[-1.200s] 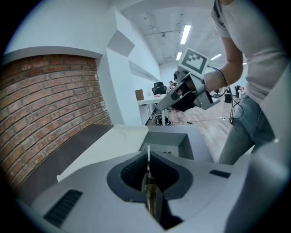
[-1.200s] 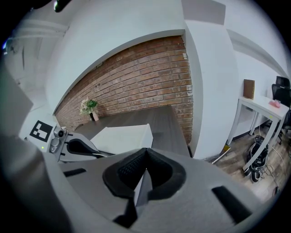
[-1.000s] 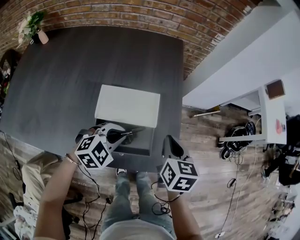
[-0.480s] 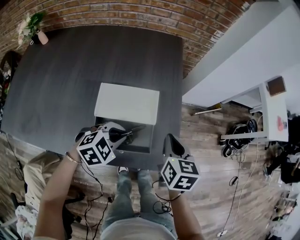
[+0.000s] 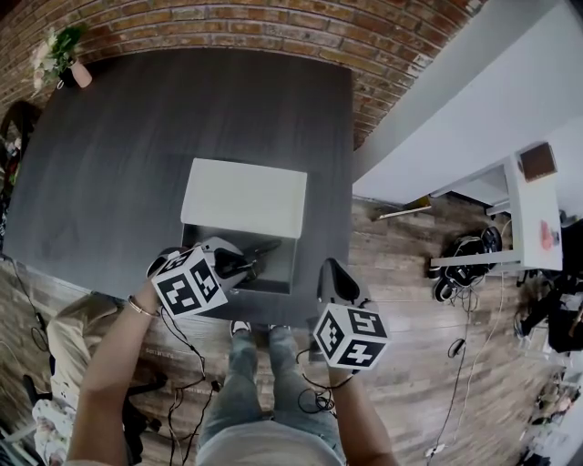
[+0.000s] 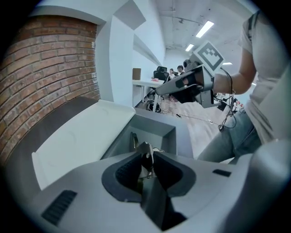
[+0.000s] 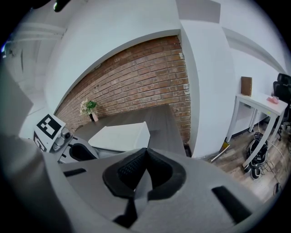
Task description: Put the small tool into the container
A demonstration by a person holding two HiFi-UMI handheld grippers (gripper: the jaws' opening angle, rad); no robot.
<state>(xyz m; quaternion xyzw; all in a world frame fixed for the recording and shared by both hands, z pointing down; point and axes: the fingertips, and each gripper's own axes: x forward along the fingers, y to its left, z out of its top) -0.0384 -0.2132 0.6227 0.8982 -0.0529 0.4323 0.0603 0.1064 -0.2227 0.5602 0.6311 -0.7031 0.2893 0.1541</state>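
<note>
Releasing the small tool (image 6: 147, 157) over the open container (image 5: 292, 269).

The container is set on a dark table (image 5: 118, 146) near its front edge. A white lid (image 5: 244, 198) covers its far part and the near compartment is left uncovered. The lid's near edge stands just beyond the jaw tips of the left gripper (image 6: 148, 152). A brick wall (image 5: 273, 27) and a potted plant (image 5: 64, 55) are seen past the table, and a white desk (image 5: 533, 223) to the right. The left jaws have just been opening, and the small tool is seen upright between the parted pad tips, above the uncovered compartment. The right gripper (image 7: 145, 152) is held just right of the container, jaws closed together, pad on pad. The tool's lower end is hidden by the gripper body. A thin dark strip (image 6: 133, 140) inside the compartment cannot be identified.
</note>
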